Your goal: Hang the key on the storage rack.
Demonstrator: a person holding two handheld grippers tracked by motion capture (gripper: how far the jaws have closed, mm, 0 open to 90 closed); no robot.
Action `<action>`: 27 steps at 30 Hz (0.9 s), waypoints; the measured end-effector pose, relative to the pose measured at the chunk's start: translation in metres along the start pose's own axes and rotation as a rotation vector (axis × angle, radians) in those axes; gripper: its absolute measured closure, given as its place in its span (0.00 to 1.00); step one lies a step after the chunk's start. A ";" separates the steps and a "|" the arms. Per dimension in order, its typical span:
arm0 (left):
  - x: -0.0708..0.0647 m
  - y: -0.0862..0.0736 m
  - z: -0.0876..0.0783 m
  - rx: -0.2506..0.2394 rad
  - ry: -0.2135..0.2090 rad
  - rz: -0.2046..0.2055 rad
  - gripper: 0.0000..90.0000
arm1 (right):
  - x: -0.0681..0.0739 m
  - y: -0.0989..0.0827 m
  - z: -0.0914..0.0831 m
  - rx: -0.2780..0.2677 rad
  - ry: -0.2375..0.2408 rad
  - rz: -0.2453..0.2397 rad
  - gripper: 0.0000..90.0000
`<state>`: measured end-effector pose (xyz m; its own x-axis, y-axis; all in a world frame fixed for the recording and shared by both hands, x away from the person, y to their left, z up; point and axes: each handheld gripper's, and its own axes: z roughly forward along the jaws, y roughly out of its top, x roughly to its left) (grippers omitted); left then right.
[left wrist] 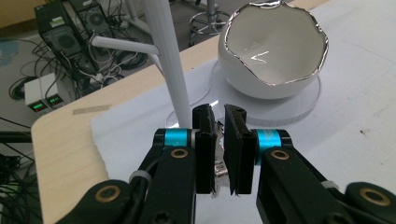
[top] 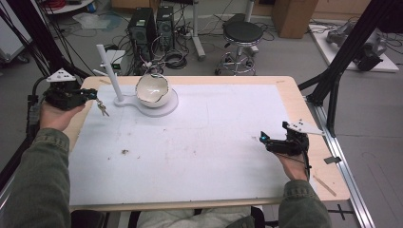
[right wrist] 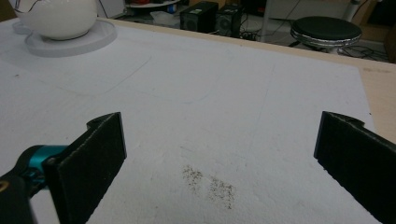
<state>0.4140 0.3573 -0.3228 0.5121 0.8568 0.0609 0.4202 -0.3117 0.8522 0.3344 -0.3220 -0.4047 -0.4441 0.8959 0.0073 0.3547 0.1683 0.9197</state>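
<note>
The left gripper (top: 93, 94) has its fingers (left wrist: 204, 140) clenched on a small bunch of keys (top: 102, 109), which dangles below them at the far left of the desk (top: 285, 85). In the left gripper view, a sliver of bright metal shows pinched between the two black pads. The grip seems to be on the ring or the top of a key; I cannot tell which.

Just to the right of the keys rises a thin white post (top: 109, 71) with a short side peg, set on a flat white base. That base also carries a white bowl (top: 153, 90) with a jagged, silver-edged rim, like a cracked eggshell. The keys hang near the post, apart from it.

The right gripper (top: 263, 138) rests at the near right of the desk, well apart from all this. Its fingers (right wrist: 100, 154) are spread wide and released, holding nothing, above a white mat (top: 214, 137) marked with a few dark specks.

By my judgement, the keys are light, hard and stiff, yet loose on their ring, so they will swing and could slip from smooth pads. Holding the ring gives the surest grip. The bowl looks fragile, and its thin edge is best avoided.
</note>
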 end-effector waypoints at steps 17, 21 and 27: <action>0.002 0.020 -0.018 -0.034 0.017 0.007 0.92 | 0.001 0.000 0.001 0.007 0.004 -0.004 0.01; 0.003 0.030 -0.021 -0.060 0.004 -0.006 0.92 | 0.001 0.000 0.001 0.009 0.003 -0.004 0.01; 0.001 0.044 -0.026 -0.077 0.003 0.008 0.92 | 0.000 0.000 0.001 0.007 0.006 0.000 0.01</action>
<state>0.4141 0.3553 -0.2714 0.5125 0.8559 0.0691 0.3573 -0.2857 0.8892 0.3354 -0.3210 -0.4051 -0.4491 0.8934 0.0094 0.3604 0.1715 0.9169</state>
